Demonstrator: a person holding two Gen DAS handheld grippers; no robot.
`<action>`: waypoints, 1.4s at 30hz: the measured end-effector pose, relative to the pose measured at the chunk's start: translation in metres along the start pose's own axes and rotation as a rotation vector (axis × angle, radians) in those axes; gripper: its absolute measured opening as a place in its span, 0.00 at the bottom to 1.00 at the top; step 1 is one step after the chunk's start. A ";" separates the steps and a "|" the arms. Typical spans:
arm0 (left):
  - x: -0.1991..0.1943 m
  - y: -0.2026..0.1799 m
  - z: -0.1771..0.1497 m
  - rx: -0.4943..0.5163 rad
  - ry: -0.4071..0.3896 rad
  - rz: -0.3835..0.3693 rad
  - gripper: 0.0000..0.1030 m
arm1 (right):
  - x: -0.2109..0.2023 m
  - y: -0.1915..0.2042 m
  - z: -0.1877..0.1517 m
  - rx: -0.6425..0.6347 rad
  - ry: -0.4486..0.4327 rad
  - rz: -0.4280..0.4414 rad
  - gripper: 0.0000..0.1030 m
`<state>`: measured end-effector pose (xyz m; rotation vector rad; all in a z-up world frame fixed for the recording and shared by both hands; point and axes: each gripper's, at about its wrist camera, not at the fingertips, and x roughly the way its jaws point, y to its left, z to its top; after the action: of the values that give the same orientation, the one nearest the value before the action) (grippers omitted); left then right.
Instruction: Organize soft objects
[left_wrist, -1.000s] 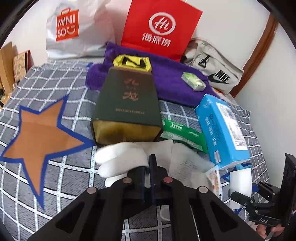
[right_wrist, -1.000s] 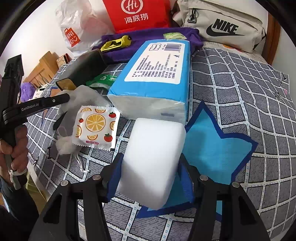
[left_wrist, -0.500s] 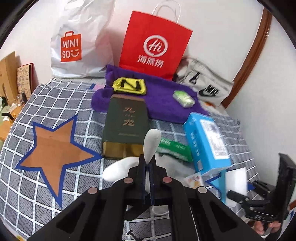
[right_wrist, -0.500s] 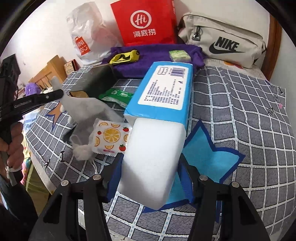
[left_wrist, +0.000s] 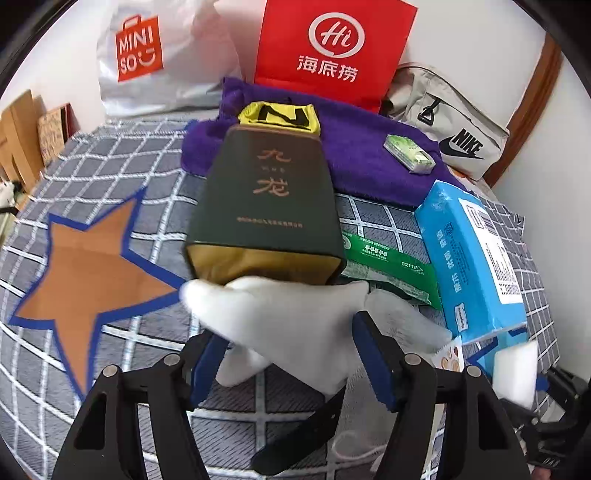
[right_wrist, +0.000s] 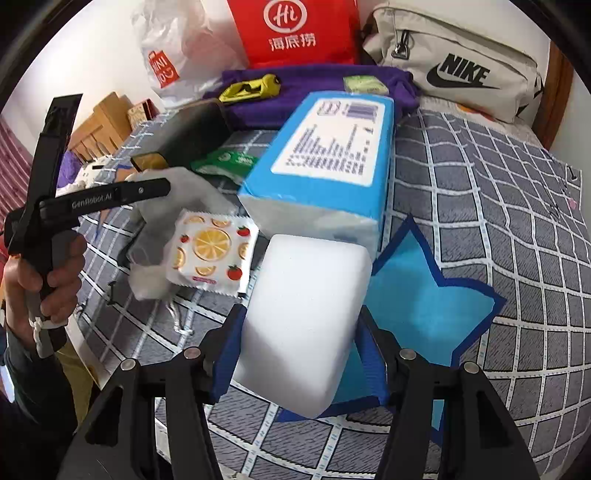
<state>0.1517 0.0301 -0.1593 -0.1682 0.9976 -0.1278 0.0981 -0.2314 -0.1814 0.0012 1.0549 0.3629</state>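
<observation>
Two views are showing a sort that is only partly done.

Left wrist view: the left hand-held gripper (left_wrist: 291, 347) is standing with its jaws spread wide around a white glove (left_wrist: 280, 317) at lower centre; whether the pads are touching it cannot be told. The glove is lying on the bed (left_wrist: 110, 369), against the dark green box (left_wrist: 264, 199), just right of the brown star (left_wrist: 85, 266), which is bare. A purple towel (left_wrist: 369, 162) at upper centre is carrying a yellow pouch (left_wrist: 279, 116) and a green packet (left_wrist: 408, 153).

Right wrist view: the right hand-held gripper (right_wrist: 299, 354) is clamping a white sponge block (right_wrist: 306, 321) at lower centre, partly over the blue star (right_wrist: 424, 299), beside the blue tissue pack (right_wrist: 328, 162). Red (right_wrist: 295, 33), white (right_wrist: 173, 55) and Nike (right_wrist: 454, 62) bags at the top are showing no visible contents. Both stars appear to be awaiting items; most sorting is probably remaining.
</observation>
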 end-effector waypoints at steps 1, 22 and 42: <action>0.001 0.000 0.000 -0.003 0.004 -0.013 0.34 | 0.002 -0.001 -0.001 0.000 0.005 0.002 0.56; -0.099 0.002 0.032 -0.014 -0.191 -0.120 0.10 | -0.049 0.009 0.031 -0.027 -0.122 0.030 0.56; -0.122 0.001 0.087 -0.014 -0.275 -0.088 0.10 | -0.066 0.001 0.119 -0.012 -0.212 0.021 0.56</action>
<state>0.1600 0.0609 -0.0132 -0.2360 0.7177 -0.1734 0.1695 -0.2292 -0.0661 0.0395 0.8437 0.3794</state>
